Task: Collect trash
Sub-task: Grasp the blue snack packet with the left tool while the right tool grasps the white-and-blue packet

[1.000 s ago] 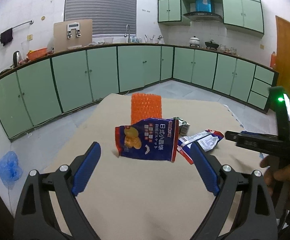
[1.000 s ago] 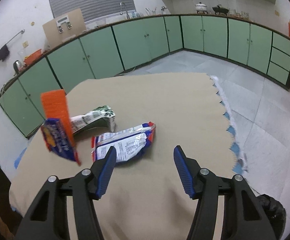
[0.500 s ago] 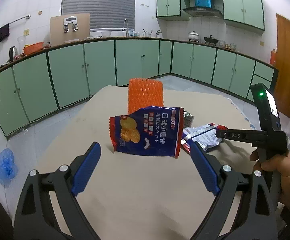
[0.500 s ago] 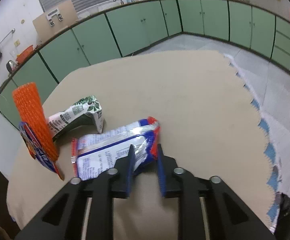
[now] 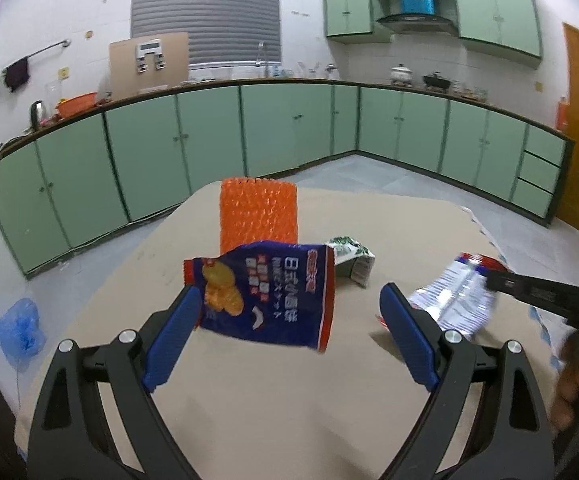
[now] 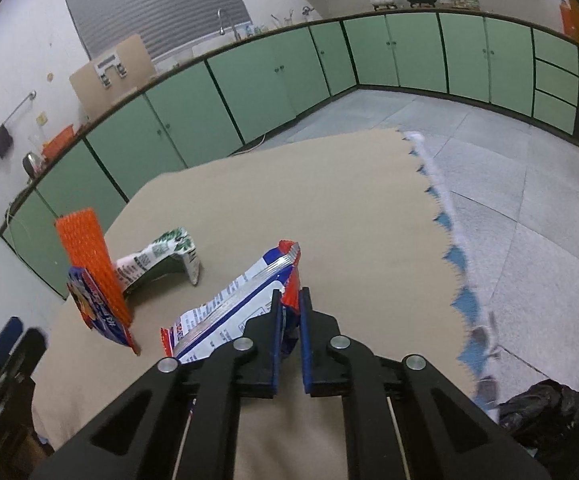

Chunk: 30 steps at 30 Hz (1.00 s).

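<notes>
My right gripper [image 6: 289, 312] is shut on the red edge of a white, blue and red snack wrapper [image 6: 233, 308] and lifts it off the beige table [image 6: 329, 208]; the wrapper also shows in the left wrist view [image 5: 457, 300]. My left gripper [image 5: 289, 332] is open and empty, just before a dark blue chip bag [image 5: 269, 292] that stands against an orange foam net sleeve [image 5: 257, 216]. A crumpled green and white carton [image 5: 349, 258] lies behind them. The bag [image 6: 97, 312], sleeve [image 6: 89, 256] and carton [image 6: 157, 256] also show in the right wrist view.
A black trash bag [image 6: 545, 412] sits on the floor at the table's right side. A blue plastic bag [image 5: 19, 330] lies on the floor at the left. Green kitchen cabinets [image 5: 289, 132] line the walls beyond the table.
My right gripper closed on the wrapper's edge and raised it from the table. My left gripper moved closer to the blue chip bag and stayed open.
</notes>
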Motion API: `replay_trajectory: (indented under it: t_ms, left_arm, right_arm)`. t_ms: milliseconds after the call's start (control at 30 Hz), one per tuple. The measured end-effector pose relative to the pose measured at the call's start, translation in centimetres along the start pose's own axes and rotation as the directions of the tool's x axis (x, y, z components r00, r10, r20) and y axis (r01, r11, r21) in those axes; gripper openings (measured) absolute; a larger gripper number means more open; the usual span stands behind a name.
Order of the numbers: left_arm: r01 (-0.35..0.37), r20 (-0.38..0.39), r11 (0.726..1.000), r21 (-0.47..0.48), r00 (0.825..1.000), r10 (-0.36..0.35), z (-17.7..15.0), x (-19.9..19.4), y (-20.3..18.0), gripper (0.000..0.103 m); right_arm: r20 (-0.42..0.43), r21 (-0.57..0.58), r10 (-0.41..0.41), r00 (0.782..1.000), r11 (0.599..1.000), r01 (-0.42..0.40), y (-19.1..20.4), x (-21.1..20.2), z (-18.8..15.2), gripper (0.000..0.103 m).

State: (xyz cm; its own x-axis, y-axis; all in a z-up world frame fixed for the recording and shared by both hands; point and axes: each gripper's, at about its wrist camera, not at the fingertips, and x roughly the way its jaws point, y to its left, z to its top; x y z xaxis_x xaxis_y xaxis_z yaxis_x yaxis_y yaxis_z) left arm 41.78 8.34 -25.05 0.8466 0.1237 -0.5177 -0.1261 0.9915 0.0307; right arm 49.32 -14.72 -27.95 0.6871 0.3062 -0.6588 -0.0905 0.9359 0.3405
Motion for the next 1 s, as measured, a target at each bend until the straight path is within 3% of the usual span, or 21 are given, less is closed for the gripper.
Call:
replay_trajectory:
  t_ms: [233,500,567,667,733,833,1000]
  left_arm:
    - [-0.118,-0.040,0.992,-0.054,0.992,0.116,0.7,3.9,-2.9,0.087]
    - [-0.128,-0.064,0.991,-0.041,0.990,0.126,0.8,5.3,-3.4,0.080]
    - [-0.127,-0.082,0.991,-0.034,0.989,0.124,0.6,5.7,-3.2,0.073]
    - [-0.118,-0.121,0.992,-0.040,0.986,0.112,0.5,6.5,-2.7,0.051]
    - [-0.099,-0.150,0.994,-0.054,0.985,0.090,0.5,6.9,-2.2,0.007]
    - [-0.086,-0.149,0.994,-0.066,0.986,0.075,0.5,6.5,-1.6,0.000]
    - [-0.065,-0.118,0.995,-0.074,0.991,0.056,0.8,4.6,-1.2,0.000]
  right_arm:
    - [0.022,-0.011,0.042,0.999,0.999,-0.042,-1.7,0.0,1.9,0.008]
    - [0.014,0.011,0.067,0.998,0.998,-0.067,-1.7,1.0,1.4,0.008]
    - [0.005,0.026,0.078,0.997,0.997,-0.078,-1.7,1.5,1.0,0.008]
    - [-0.004,0.026,0.088,0.996,0.996,-0.088,-1.2,1.8,0.7,0.008]
    - [-0.009,0.020,0.089,0.996,0.996,-0.089,-0.9,1.9,0.6,0.008]
    - [-0.007,0.011,0.088,0.996,0.996,-0.088,-0.6,1.8,0.6,0.008]
    - [-0.005,0.001,0.087,0.996,0.996,-0.087,-0.3,1.2,0.1,0.008]
